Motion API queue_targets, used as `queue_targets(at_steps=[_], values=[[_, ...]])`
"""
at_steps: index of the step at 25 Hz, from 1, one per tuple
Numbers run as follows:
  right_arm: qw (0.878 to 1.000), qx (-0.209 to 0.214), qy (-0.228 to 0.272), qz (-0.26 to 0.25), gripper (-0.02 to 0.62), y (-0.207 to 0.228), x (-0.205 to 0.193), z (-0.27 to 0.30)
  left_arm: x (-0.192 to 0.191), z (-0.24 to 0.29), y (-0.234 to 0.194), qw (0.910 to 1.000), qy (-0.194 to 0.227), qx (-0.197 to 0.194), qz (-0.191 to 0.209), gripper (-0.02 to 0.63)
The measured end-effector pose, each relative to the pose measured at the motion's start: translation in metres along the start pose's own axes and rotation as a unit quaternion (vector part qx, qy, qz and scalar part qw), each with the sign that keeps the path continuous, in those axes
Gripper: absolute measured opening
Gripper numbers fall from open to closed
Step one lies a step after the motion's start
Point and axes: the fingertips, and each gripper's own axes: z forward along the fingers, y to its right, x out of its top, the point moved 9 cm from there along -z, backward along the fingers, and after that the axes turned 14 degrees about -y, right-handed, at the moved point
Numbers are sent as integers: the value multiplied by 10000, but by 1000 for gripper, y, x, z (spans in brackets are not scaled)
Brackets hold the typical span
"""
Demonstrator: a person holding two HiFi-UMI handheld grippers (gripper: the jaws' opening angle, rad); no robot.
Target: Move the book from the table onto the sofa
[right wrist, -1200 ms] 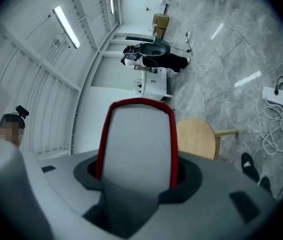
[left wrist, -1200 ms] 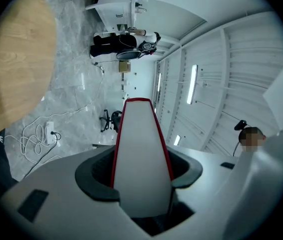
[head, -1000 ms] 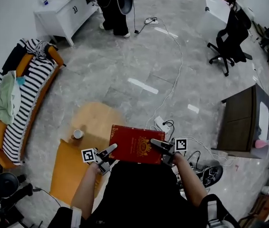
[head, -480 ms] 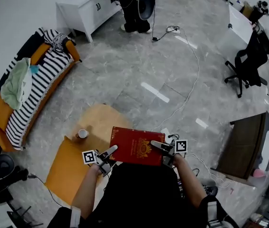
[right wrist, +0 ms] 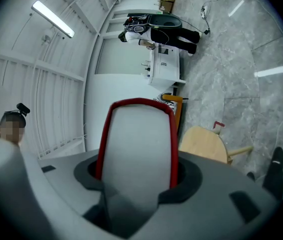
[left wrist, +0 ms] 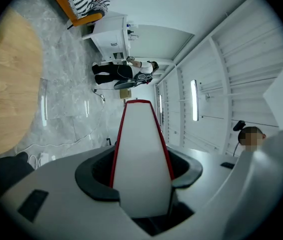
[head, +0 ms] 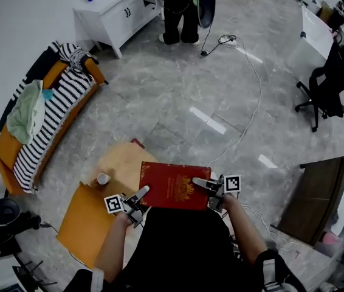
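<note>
A red book [head: 175, 186] with a gold emblem is held flat in front of me, above the floor beside the round wooden table [head: 122, 158]. My left gripper [head: 137, 198] is shut on its near left corner, my right gripper [head: 206, 185] on its right edge. In the left gripper view the book's white page edge [left wrist: 140, 149] fills the gap in the left gripper [left wrist: 140, 176]. The right gripper view shows the same edge [right wrist: 137, 144] clamped in the right gripper [right wrist: 137, 176]. The orange sofa [head: 6, 142], under a striped blanket and green cloth, stands at the far left.
A paper cup [head: 103, 179] stands on the round table, and an orange panel [head: 87, 221] lies beside it. A person in black [head: 181, 11] stands by a white cabinet [head: 114, 14]. Cables [head: 248, 111] cross the floor. An office chair [head: 330, 84] and dark desk [head: 318, 199] are at the right.
Both grippers have carried the book level across the room with the same grip. In the head view the sofa, the cabinet and the standing person have slid rightward.
</note>
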Motion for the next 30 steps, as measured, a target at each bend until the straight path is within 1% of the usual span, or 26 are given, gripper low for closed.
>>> queue_targets(at_steps=[4, 8, 11, 14, 17, 22, 25, 27, 30], values=[[9998, 168, -21, -113, 249, -2, 24, -9, 9, 21, 0, 9999, 125, -35, -60, 241], [10000, 21, -46, 63, 249, 6, 43, -22, 22, 41, -9, 9998, 121, -54, -156, 241], [9999, -94, -104, 81, 249, 17, 69, -29, 41, 59, -20, 9995, 169, -128, -233, 241], [9996, -167, -232, 33, 249, 27, 108, -26, 70, 73, -32, 9988, 266, -224, -335, 241], [9988, -282, -401, 79, 249, 35, 154, -19, 104, 87, -44, 9977, 364, -345, -445, 241], [9949, -506, -854, 155, 249, 42, 232, 9, 159, 95, -58, 9940, 723, -547, -613, 241], [9912, -594, -1177, 152, 249, 47, 275, 21, 181, 101, -63, 9908, 1040, -540, -682, 241], [9894, -573, -1327, 106, 249, 49, 301, 30, 197, 103, -66, 9890, 1211, -478, -703, 241], [9886, -454, -1432, 95, 249, 43, 330, 50, 224, 99, -57, 9877, 1374, -463, -582, 241]])
